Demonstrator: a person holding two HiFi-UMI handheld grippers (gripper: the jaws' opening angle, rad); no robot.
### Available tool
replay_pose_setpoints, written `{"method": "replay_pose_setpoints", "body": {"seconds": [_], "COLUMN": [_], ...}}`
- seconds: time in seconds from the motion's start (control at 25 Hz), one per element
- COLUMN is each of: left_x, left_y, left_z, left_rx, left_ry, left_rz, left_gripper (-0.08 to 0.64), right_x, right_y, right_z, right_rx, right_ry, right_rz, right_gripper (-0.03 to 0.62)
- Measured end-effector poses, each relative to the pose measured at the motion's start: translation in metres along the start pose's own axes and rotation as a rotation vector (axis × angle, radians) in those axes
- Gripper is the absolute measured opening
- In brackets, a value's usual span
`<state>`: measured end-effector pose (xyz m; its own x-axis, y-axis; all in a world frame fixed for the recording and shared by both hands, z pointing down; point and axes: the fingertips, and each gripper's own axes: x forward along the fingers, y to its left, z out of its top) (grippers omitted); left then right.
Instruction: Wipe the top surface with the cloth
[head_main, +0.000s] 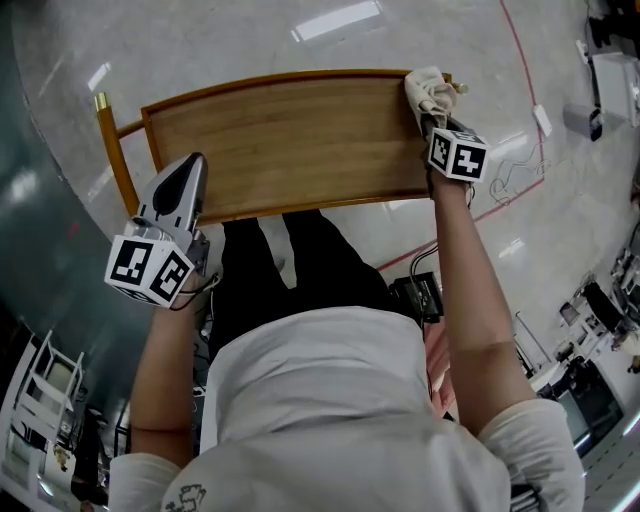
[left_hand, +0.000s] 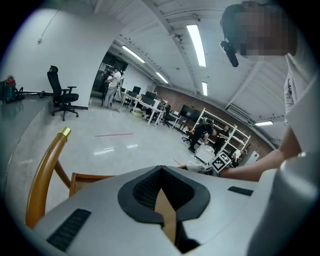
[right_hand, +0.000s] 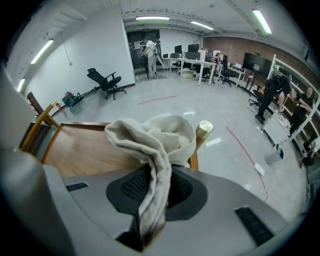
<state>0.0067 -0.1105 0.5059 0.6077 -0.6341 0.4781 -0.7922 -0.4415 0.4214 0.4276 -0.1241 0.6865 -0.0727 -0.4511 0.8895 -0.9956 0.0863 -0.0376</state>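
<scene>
The wooden top (head_main: 290, 140) with a raised rim lies across the middle of the head view. A crumpled off-white cloth (head_main: 428, 92) rests on its far right corner, and my right gripper (head_main: 432, 120) is shut on it. In the right gripper view the cloth (right_hand: 155, 140) bunches up over the jaws, above the wooden top (right_hand: 85, 150). My left gripper (head_main: 190, 165) hovers at the front left edge of the top, jaws together with nothing in them. The left gripper (left_hand: 162, 200) shows a narrow strip of wood between its closed tips.
Brass caps sit on the frame posts: a left brass cap (head_main: 101, 100) and a right brass cap (right_hand: 204, 128). The curved wooden rail (left_hand: 42, 175) rises left of my left gripper. A red floor line (head_main: 520, 60) and cables (head_main: 515, 170) lie to the right. Desks and people stand far off.
</scene>
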Motion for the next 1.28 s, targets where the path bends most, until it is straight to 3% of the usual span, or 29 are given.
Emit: {"method": "replay_pose_setpoints", "body": {"seconds": [0.28, 0.56, 0.84, 1.04, 1.28], "left_x": [-0.015, -0.027, -0.045, -0.052, -0.058], "left_y": [0.006, 0.013, 0.036, 0.053, 0.061], "left_z": [0.001, 0.001, 0.007, 0.012, 0.009], "left_rx": [-0.017, -0.026, -0.021, -0.018, -0.028], "left_ry": [-0.015, -0.007, -0.01, 0.002, 0.045], "left_rz": [0.014, 0.01, 0.022, 0.022, -0.049], "left_gripper": [0.008, 0.008, 0.008, 0.008, 0.008], "right_x": [0.003, 0.016, 0.022, 0.027, 0.033], "right_y": [0.029, 0.103, 0.201, 0.295, 0.41], "right_z": [0.009, 0.016, 0.019, 0.022, 0.021], "right_rx": [-0.034, -0.096, -0.161, -0.246, -0.367], "right_ry": [0.005, 0.004, 0.025, 0.044, 0.074], "right_rz": [0.044, 0.144, 0.236, 0.329, 0.454], "right_gripper": [0.075, 0.075, 0.075, 0.075, 0.075]}}
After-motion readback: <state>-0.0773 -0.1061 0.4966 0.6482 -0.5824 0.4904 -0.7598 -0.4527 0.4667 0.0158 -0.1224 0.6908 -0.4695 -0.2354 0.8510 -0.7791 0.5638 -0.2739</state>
